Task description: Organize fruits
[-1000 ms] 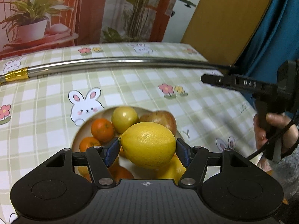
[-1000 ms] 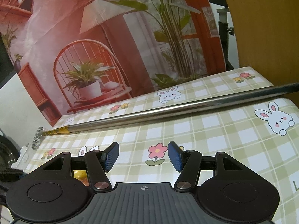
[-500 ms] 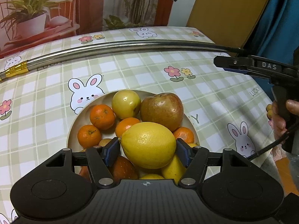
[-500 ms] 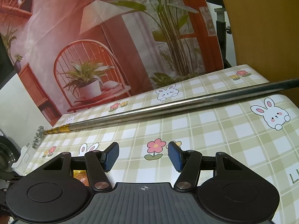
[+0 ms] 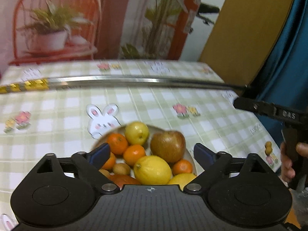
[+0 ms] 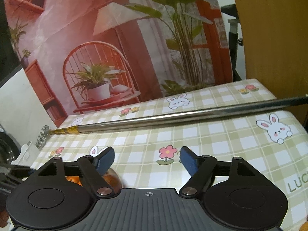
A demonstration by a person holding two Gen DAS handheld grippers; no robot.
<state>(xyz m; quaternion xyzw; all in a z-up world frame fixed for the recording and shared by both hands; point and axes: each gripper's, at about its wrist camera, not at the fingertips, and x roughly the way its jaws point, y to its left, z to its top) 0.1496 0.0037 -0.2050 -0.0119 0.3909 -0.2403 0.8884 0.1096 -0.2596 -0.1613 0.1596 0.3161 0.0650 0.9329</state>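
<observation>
The green-checked tablecloth [image 6: 221,146] bore the cut-off letters "LUC" at its right edge. The black right gripper [image 5: 269,109], beside the tablecloth, read "DAS".

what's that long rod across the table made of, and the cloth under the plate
Rod: looks like polished metal, probably steel, from its bright mirror streak; the faceted gold end suggests a brass-toned coating.
Tablecloth: seems a printed wipe-clean plastic or oilcloth, given its smooth, faint sheen, though coated fabric is possible.
</observation>
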